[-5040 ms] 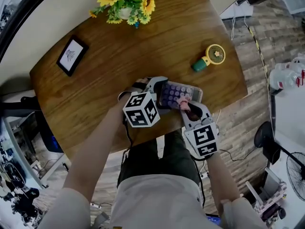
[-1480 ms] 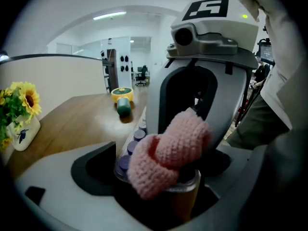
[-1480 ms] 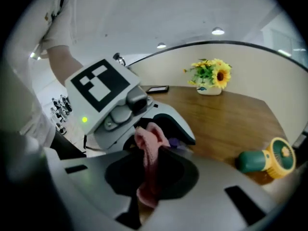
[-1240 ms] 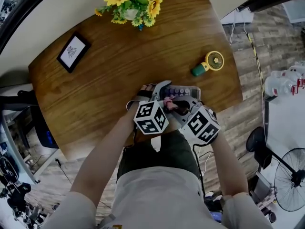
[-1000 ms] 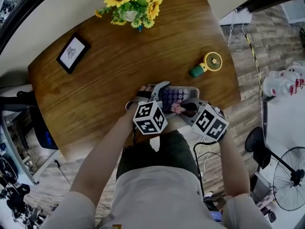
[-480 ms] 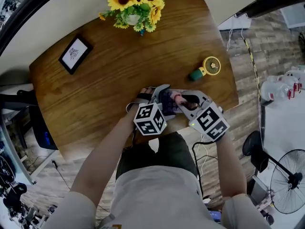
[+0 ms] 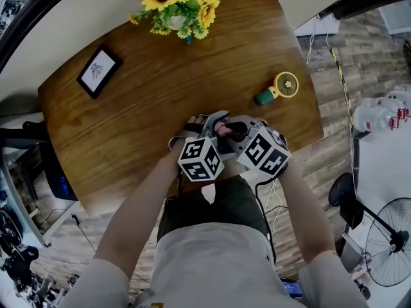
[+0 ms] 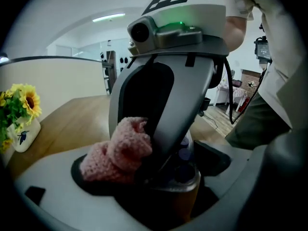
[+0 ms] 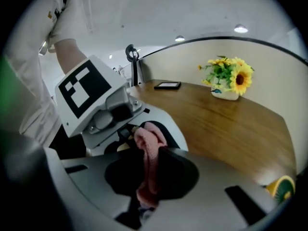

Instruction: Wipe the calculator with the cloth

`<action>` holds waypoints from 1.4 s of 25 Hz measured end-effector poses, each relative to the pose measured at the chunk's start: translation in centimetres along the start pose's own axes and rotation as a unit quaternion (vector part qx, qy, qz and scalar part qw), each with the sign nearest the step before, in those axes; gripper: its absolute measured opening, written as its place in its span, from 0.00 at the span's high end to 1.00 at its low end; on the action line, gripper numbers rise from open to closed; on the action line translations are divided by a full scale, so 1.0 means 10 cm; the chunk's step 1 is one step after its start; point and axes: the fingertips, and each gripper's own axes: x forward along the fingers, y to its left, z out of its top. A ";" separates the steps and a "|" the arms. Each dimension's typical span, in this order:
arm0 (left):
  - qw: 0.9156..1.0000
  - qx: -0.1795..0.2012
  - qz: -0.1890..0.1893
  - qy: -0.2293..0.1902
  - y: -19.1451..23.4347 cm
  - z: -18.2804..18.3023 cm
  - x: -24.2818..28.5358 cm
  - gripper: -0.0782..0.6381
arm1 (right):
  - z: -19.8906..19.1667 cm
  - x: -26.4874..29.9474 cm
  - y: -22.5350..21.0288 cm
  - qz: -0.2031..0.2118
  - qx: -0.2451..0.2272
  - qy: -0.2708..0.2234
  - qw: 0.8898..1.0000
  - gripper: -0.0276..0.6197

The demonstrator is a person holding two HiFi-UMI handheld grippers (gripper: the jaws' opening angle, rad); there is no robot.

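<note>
The calculator point(image 7: 225, 142) lies near the table's front edge, mostly hidden under the two grippers. In the left gripper view its end with purple buttons point(image 8: 186, 154) sits between the jaws of my left gripper point(image 8: 179, 179), which is shut on it. My right gripper point(image 7: 231, 132) is shut on a small pink cloth point(image 7: 220, 130) and presses it down on the calculator's top. The cloth point(image 9: 147, 163) hangs bunched between the right gripper's point(image 9: 150, 177) jaws. The left gripper point(image 7: 216, 127) meets it tip to tip. The cloth point(image 8: 117, 150) fills the space just before the left jaws.
A green and yellow hand fan point(image 7: 277, 88) lies on the wooden table point(image 7: 160, 101) to the right. A sunflower vase point(image 7: 176, 4) stands at the far edge and a black picture frame point(image 7: 97, 71) lies at the left. The table's front edge is right under the grippers.
The right gripper has swept left across the calculator with the cloth, from its right end to close against the left gripper. The left gripper has held still on the calculator.
</note>
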 end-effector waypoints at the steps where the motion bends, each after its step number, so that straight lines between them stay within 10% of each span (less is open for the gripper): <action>1: 1.000 0.000 0.000 0.000 0.00 0.00 0.00 0.20 | -0.02 -0.01 -0.01 -0.001 0.004 0.002 1.000 0.89; 11: 1.000 -0.002 -0.001 0.003 0.00 -0.01 0.01 0.20 | -0.37 -0.35 -0.19 -0.062 0.082 0.028 0.994 0.89; 20: 1.000 -0.003 -0.002 0.004 -0.01 0.00 0.01 0.20 | -0.69 -0.87 -0.50 -0.173 0.056 0.165 0.970 0.89; 25: 1.000 -0.002 -0.002 0.003 -0.01 0.00 0.01 0.20 | -0.10 -0.81 -0.34 -0.127 0.078 0.024 0.988 0.89; 35: 1.000 -0.001 0.000 0.001 0.00 0.01 0.01 0.20 | -0.03 -0.03 0.10 -0.048 0.045 0.019 0.998 0.88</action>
